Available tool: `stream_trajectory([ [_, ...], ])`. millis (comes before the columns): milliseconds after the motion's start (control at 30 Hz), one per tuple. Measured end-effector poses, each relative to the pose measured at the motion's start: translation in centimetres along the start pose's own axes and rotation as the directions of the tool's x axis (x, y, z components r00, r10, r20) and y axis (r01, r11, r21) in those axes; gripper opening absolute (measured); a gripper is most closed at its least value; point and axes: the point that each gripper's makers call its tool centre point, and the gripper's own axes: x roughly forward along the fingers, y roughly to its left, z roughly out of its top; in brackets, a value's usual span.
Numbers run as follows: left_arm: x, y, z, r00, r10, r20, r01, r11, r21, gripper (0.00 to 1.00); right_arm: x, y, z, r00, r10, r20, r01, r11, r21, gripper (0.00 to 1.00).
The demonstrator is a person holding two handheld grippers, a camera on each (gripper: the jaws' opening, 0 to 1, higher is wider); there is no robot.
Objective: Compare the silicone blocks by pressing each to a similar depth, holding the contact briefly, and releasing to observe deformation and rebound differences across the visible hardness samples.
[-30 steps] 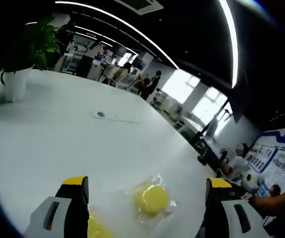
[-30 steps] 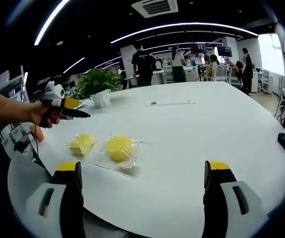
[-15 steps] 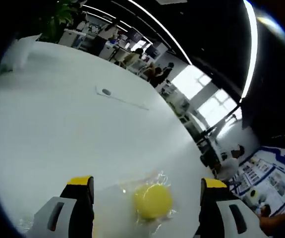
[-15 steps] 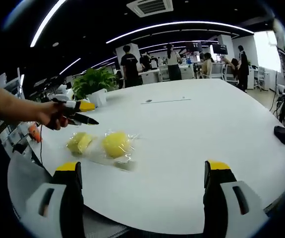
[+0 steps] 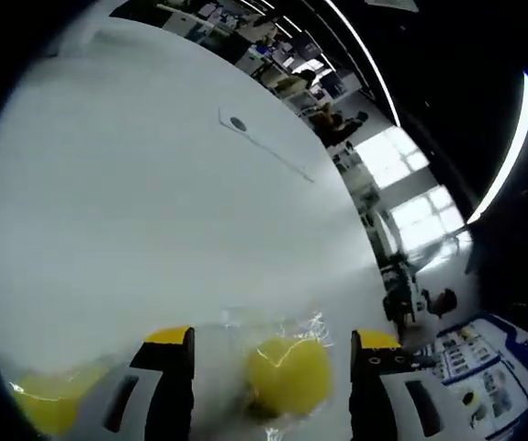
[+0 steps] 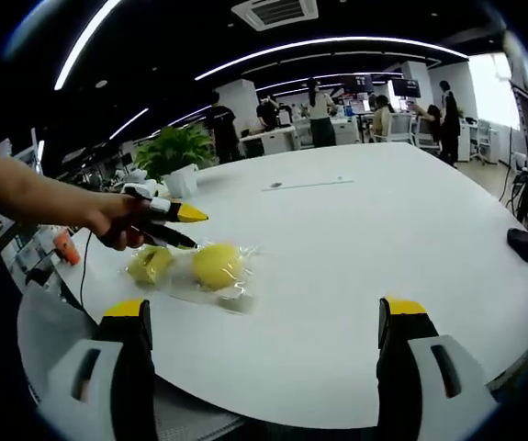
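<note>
The left gripper [image 5: 262, 354], jaws spread, straddles the round yellow block [image 5: 288, 375] in its clear wrapper [image 5: 273, 323], apparently lining up a press. The right gripper [image 6: 264, 322], also spread, hangs well back over the table [image 6: 383, 230], evidently idle.

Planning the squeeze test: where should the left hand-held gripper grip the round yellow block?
Across its rounded sides at the widest part, coming straight along the table from the near side. In the left gripper view the round block already sits between the open jaws of the left hand-held gripper. Its crinkly clear wrap may slip, so probably close slowly.

Two yellow silicone blocks in clear wrap, side by side: round block [image 6: 217, 265], flatter block [image 6: 149, 265].
</note>
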Motion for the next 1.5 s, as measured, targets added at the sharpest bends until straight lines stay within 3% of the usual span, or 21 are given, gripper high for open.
stream_trajectory([
  [133,0.7,0.6,-0.8,1.000,0.003,-0.019,-0.005,0.995,-0.098,0.52,0.0,0.0,0.0,1.000,0.003,-0.003,-0.003,1.000,0.000,0.96],
  [200,1.0,1.2,-0.8,0.999,0.034,-0.029,-0.038,0.991,-0.126,0.43,0.0,0.0,0.0,1.000,0.005,-0.004,-0.005,1.000,0.000,0.96],
  [333,1.2,1.1,-1.2,0.998,0.038,-0.046,-0.042,0.996,-0.076,0.34,0.1,0.0,0.1,1.000,0.004,-0.002,-0.004,1.000,0.004,0.96],
  [400,1.2,1.6,-1.8,0.996,0.050,-0.076,-0.052,0.999,-0.016,0.25,0.1,-0.1,0.0,1.000,0.004,-0.003,-0.004,1.000,0.006,0.96],
  [433,1.2,2.1,-1.6,0.997,0.067,-0.049,-0.064,0.996,0.054,0.22,0.1,-0.1,0.0,1.000,0.004,-0.004,-0.004,1.000,0.007,0.96],
  [500,1.4,2.3,-0.7,0.997,0.078,0.002,-0.077,0.991,0.107,0.18,0.1,0.0,-0.1,1.000,0.006,-0.009,-0.006,1.000,0.005,0.96],
  [533,1.3,2.2,-1.1,0.996,0.084,-0.025,-0.079,0.985,0.155,0.17,0.1,0.0,-0.1,1.000,0.007,-0.010,-0.007,1.000,0.004,0.96],
  [567,1.4,2.1,-1.1,0.996,0.091,-0.016,-0.088,0.987,0.136,0.15,0.1,0.0,0.0,1.000,0.008,-0.008,-0.008,1.000,0.005,0.96],
  [733,1.6,2.0,-0.9,0.996,0.086,-0.011,-0.085,0.992,0.099,0.14,0.1,0.1,0.1,1.000,0.008,-0.009,-0.008,1.000,0.005,0.96],
  [833,1.6,1.4,-1.2,0.998,0.054,-0.022,-0.051,0.994,0.095,0.03,0.0,0.0,-0.1,1.000,0.007,-0.014,-0.007,1.000,0.008,0.96],
  [967,1.6,1.9,-1.1,0.994,0.103,-0.021,-0.102,0.994,0.028,0.00,-0.1,0.0,0.0,1.000,0.003,-0.006,-0.003,1.000,0.012,0.96],
  [1067,1.6,1.6,-1.2,0.996,0.090,-0.010,-0.089,0.995,0.055,0.00,0.0,0.0,0.0,1.000,0.006,-0.008,-0.006,1.000,0.018,0.96],
  [1300,1.3,1.6,-1.1,0.995,0.096,-0.017,-0.096,0.995,0.019,0.00,0.2,0.1,0.3,1.000,0.014,-0.004,-0.014,1.000,0.010,0.96],
  [1367,1.2,1.4,-1.0,0.997,0.076,-0.007,-0.075,0.995,0.069,0.00,0.2,0.2,0.4,1.000,0.019,-0.004,-0.019,1.000,0.003,0.96],
  [1500,0.7,1.2,-1.1,0.997,0.072,-0.012,-0.072,0.996,0.047,0.00,0.1,0.3,0.7,1.000,0.022,0.000,-0.022,1.000,-0.002,0.96],
])
